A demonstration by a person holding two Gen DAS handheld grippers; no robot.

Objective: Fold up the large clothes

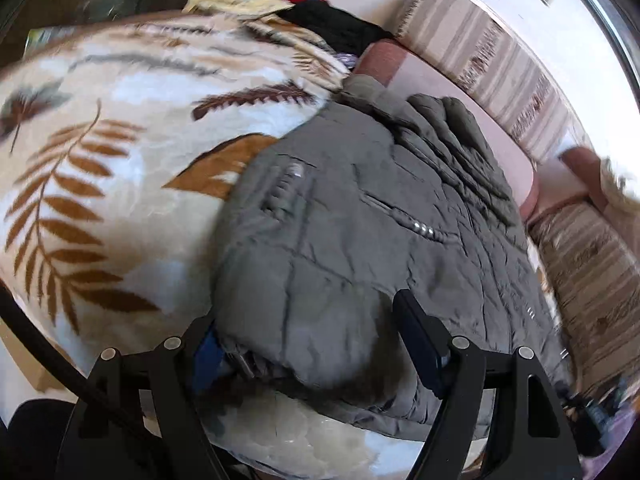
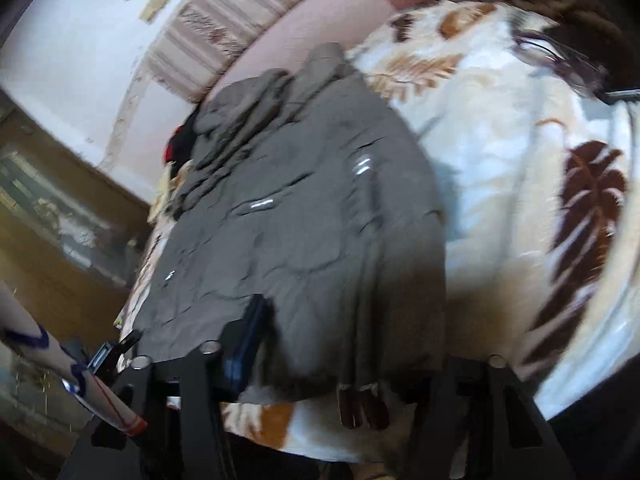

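Jacket: grey quilted jacket [image 1: 360, 240] lies flat on the leaf-print blanket [image 1: 100, 200], spread for folding.
Left gripper [image 1: 308, 340]: fingers wide apart, straddling the near hem, likely lining up a grab.
Right gripper [image 2: 348, 364]: also spread over the hem.
Right view only: wooden cabinet [image 2: 60, 220].
Left view only: black-and-red clothes [image 1: 332, 20].

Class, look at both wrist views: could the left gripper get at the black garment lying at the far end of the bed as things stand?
Probably not directly: the left gripper sits at the near hem of the grey jacket, whose whole length lies between it and the black garment.
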